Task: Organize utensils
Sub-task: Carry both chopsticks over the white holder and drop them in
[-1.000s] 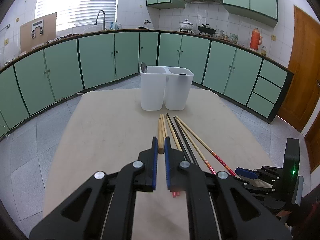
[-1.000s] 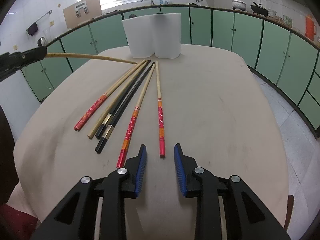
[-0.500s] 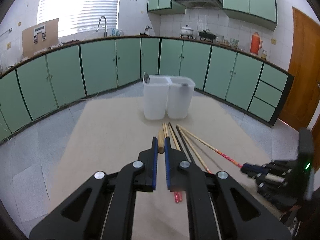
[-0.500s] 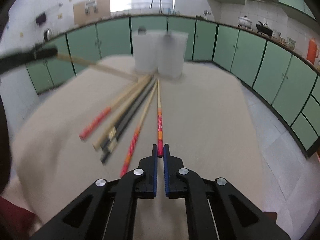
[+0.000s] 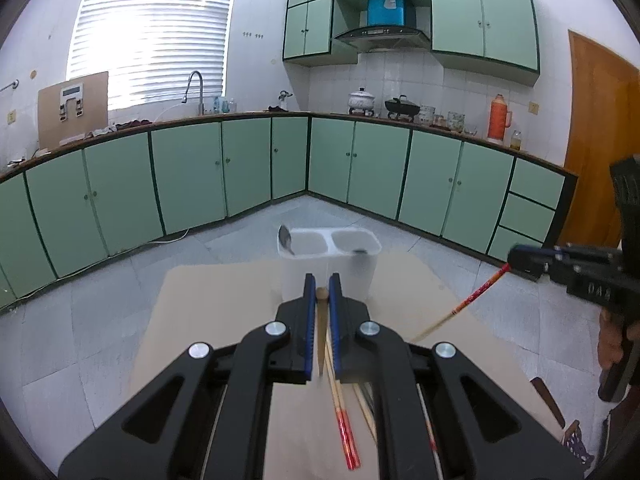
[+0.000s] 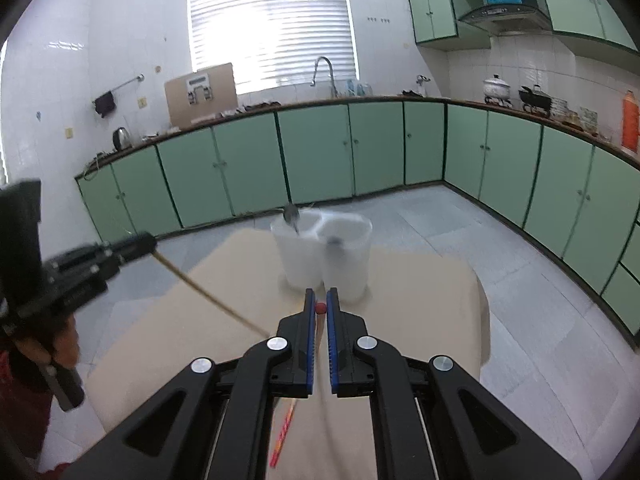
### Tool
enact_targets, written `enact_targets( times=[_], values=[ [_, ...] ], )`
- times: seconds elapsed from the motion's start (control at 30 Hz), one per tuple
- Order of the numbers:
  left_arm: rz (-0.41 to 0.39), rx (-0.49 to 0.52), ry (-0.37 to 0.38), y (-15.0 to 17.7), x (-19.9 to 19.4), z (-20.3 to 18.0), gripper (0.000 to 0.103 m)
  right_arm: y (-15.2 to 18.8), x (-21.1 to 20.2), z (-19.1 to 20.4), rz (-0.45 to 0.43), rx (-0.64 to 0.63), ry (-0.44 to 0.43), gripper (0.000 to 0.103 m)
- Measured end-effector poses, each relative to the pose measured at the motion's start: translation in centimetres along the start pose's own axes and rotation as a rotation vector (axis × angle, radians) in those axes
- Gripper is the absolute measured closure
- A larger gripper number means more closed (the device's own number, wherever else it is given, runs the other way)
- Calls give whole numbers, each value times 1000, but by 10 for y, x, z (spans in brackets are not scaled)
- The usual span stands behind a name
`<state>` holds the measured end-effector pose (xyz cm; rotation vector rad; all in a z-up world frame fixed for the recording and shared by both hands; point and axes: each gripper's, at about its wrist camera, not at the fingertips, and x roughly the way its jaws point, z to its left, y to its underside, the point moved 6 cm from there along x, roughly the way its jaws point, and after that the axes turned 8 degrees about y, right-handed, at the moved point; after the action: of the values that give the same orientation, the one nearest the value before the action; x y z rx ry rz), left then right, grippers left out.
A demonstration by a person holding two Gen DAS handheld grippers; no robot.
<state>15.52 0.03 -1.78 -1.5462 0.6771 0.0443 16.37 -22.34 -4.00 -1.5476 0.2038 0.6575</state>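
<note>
Both grippers are up off the table (image 5: 224,292) right now. The left gripper (image 5: 321,294) is pinching a plain wooden chopstick (image 5: 321,332), the right gripper (image 6: 320,308) is clamping a red-patterned chopstick (image 5: 476,294). White two-compartment holder (image 5: 328,258) is sitting ahead, a spoon (image 5: 286,239) leaning in its left compartment. More chopsticks (image 5: 344,420) are lying on the table below.
</note>
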Motion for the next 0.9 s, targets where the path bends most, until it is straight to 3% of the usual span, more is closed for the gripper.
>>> enact_targets(
  times=[0.2,0.43,0.63,0.77,0.9],
  values=[
    [-38,-19,30,-36,4,7,97,-54,3,3,-51,-49,-43,97],
    [-143,9,38,-102,2,6,97,-127,5,-6,-151,-28,-99,97],
    [-220,50,10,-150,25,5,97,-173,28,-23,-235,-14,-17,97],
    [-193,47,-3,-155,69,9,97,-177,62,-30,-246,-29,57,97],
    [-107,4,-3,-136,118,19,97,-159,107,-34,-192,-4,51,98]
  ],
)
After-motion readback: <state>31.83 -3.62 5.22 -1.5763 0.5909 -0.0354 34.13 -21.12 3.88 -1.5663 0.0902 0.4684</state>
